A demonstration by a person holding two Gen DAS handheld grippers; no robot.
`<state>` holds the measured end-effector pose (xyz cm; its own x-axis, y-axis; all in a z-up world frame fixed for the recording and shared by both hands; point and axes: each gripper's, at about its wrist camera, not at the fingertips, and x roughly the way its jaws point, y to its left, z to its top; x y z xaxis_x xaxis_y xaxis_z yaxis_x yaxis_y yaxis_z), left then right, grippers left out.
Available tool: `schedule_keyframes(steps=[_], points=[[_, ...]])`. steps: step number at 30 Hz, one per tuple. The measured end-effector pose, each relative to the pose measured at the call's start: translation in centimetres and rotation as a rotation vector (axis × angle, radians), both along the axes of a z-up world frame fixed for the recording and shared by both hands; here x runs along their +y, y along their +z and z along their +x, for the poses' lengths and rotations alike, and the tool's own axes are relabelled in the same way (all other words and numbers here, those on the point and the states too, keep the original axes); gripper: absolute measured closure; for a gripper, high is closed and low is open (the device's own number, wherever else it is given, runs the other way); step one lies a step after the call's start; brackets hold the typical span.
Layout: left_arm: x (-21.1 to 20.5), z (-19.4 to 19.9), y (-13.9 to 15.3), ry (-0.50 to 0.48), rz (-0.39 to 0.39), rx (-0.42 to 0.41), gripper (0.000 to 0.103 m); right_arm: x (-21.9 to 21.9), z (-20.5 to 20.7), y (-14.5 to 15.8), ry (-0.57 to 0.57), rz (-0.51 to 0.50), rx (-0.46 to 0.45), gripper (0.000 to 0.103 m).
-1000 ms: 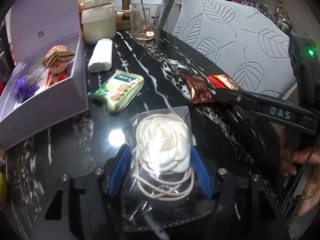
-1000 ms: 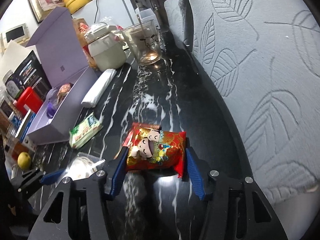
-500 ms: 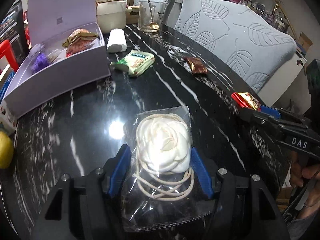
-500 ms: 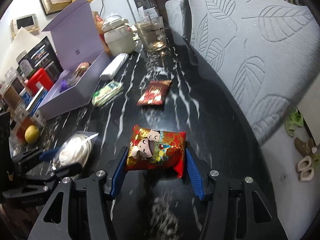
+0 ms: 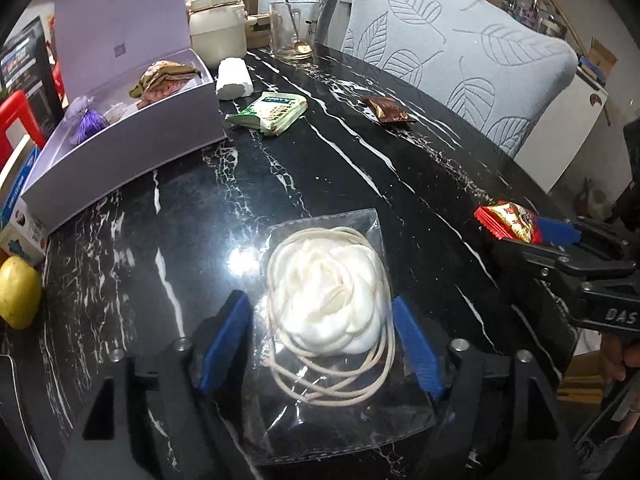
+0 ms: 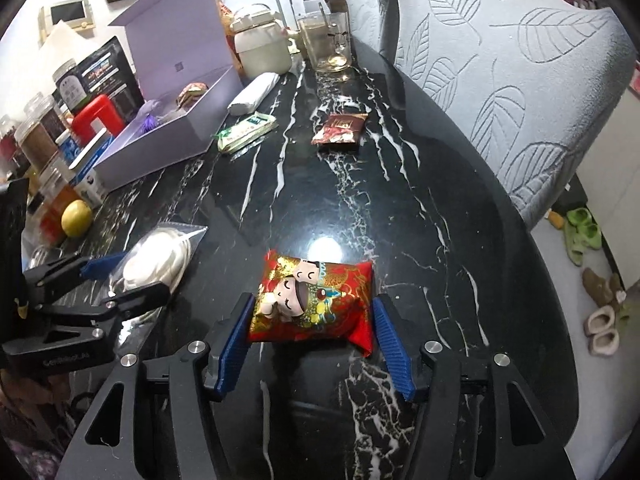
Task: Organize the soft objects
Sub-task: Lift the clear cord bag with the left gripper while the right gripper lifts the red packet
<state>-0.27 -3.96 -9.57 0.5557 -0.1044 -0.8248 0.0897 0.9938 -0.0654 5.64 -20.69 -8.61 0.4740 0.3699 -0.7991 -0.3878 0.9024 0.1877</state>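
A white fabric flower in a clear bag (image 5: 332, 304) lies on the black marble table (image 5: 320, 168), between the blue pads of my left gripper (image 5: 320, 298). Its jaws are opening, with a gap showing on both sides of the bag. A red cartoon-printed packet (image 6: 316, 300) rests on the table between the pads of my right gripper (image 6: 314, 300). Those jaws are opening too, and the right pad stands off the packet. In the right wrist view the left gripper (image 6: 116, 276) sits at the left with the flower bag (image 6: 160, 260).
An open purple box (image 5: 132, 140) holding several soft items stands at the far left. Beyond it lie a white roll (image 5: 234, 80), a green packet (image 5: 272, 112) and a brown packet (image 5: 388, 110). A lemon (image 5: 16, 296) sits at the left edge. Grey chairs (image 5: 460, 60) line the right side.
Both grippers drew back from the box end to the near end of the table with their items. Both pairs of jaws have since widened off the flower bag and the red packet.
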Motion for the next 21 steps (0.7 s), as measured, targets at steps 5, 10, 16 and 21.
schedule_keyframes(steps=[5, 10, 16, 21], points=[[-0.39, 0.41, -0.25, 0.001, 0.026, -0.005, 0.018, 0.24, 0.2, -0.09, -0.014, 0.006, -0.003, 0.026], [-0.22, 0.79, -0.4, 0.008, 0.022, 0.003, 0.013, 0.45, 0.31, -0.19, -0.019, -0.01, -0.017, 0.023], [-0.14, 0.65, -0.43, -0.008, 0.017, -0.001, 0.013, 0.48, 0.44, -0.28, -0.022, -0.012, -0.027, 0.02], [-0.18, -0.05, -0.18, -0.003, 0.0, -0.03, 0.029, 0.74, 0.48, -0.37, -0.017, -0.021, -0.032, 0.018]])
